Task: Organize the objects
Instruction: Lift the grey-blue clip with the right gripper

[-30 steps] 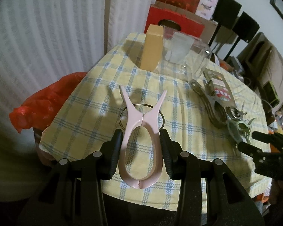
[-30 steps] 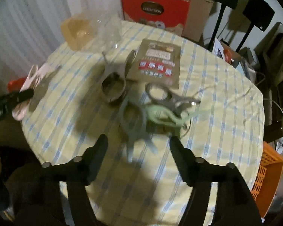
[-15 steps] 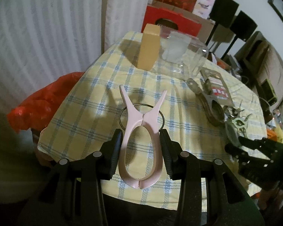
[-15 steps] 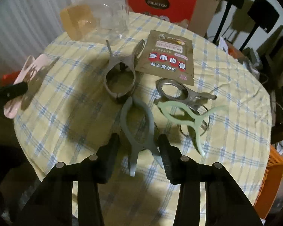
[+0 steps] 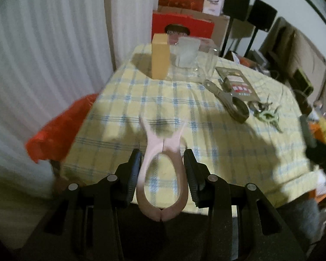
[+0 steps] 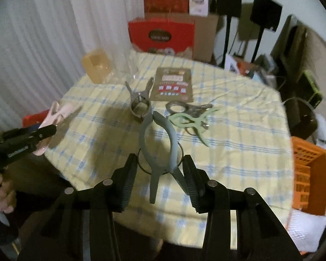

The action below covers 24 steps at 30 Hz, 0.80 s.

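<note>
Fingers of both grippers clamped on clips
Pink clip [image 5: 162, 169] is held by left gripper [image 5: 162, 171] at lower centre; grey clip [image 6: 160, 152] is gripped by right gripper [image 6: 160, 174], lifted over the table [image 6: 239, 134].

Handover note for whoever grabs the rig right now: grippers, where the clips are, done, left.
Left gripper: shut on the pink clip, held above the near table edge.
Right gripper: jaws have just been closing; the blue-grey clip sits between them, looks gripped and lifted.
Still on the table: grey clip, metal clip, green clip, brown packet. Clear containers and the orange box stand at the far edge.
Done: two clips picked up.
Left: place both, then the other three clips. The destination can't be told from the views.
</note>
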Each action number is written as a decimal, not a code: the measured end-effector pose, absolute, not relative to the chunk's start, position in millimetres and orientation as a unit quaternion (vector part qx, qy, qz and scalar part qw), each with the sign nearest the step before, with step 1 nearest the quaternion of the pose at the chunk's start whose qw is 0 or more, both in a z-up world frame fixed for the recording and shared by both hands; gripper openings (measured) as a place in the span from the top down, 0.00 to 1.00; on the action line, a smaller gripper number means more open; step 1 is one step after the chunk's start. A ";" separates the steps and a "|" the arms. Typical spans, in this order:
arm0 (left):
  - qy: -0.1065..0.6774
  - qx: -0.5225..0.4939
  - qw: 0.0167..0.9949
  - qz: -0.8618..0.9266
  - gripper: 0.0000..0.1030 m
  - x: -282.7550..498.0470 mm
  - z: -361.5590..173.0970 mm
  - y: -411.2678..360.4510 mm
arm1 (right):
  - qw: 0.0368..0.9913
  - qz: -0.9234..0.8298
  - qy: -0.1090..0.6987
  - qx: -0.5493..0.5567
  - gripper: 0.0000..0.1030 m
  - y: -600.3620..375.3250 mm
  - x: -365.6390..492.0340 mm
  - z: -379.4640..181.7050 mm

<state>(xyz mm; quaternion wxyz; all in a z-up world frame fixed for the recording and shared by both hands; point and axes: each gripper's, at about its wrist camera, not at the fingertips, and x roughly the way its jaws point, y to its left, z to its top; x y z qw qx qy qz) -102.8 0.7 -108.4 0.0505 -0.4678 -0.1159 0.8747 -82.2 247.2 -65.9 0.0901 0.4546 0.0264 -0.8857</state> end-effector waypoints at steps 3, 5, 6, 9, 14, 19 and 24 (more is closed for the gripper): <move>-0.128 -0.460 0.066 0.876 0.99 -94.4 -100.0 4.4 | 0.089 -0.896 0.032 0.434 0.58 253.0 -55.1 -50.5; -0.138 -0.455 0.077 0.876 0.99 -96.3 -104.2 13.2 | 0.081 -0.900 0.036 0.427 0.58 258.0 -44.9 -45.5; -0.132 -0.458 0.086 0.875 0.99 -99.8 -109.4 20.0 | 0.079 -0.901 0.034 0.426 0.58 261.0 -42.6 -45.1; -0.119 -0.469 0.088 0.871 0.98 -111.8 -132.1 38.2 | 0.079 -0.900 0.011 0.428 0.58 272.6 -39.3 -51.0; -0.144 -0.490 0.106 0.853 0.98 -118.4 -147.1 39.7 | 0.072 -0.894 -0.029 0.441 0.58 295.2 -43.7 -67.1; -0.167 -0.475 0.097 0.858 0.98 -119.0 -128.5 13.5 | 0.071 -0.892 -0.044 0.444 0.58 302.3 -52.8 -73.4; -0.184 -0.464 0.063 0.864 0.98 -117.7 -114.9 -31.9 | 0.080 -0.891 -0.045 0.444 0.58 295.8 -52.5 -77.0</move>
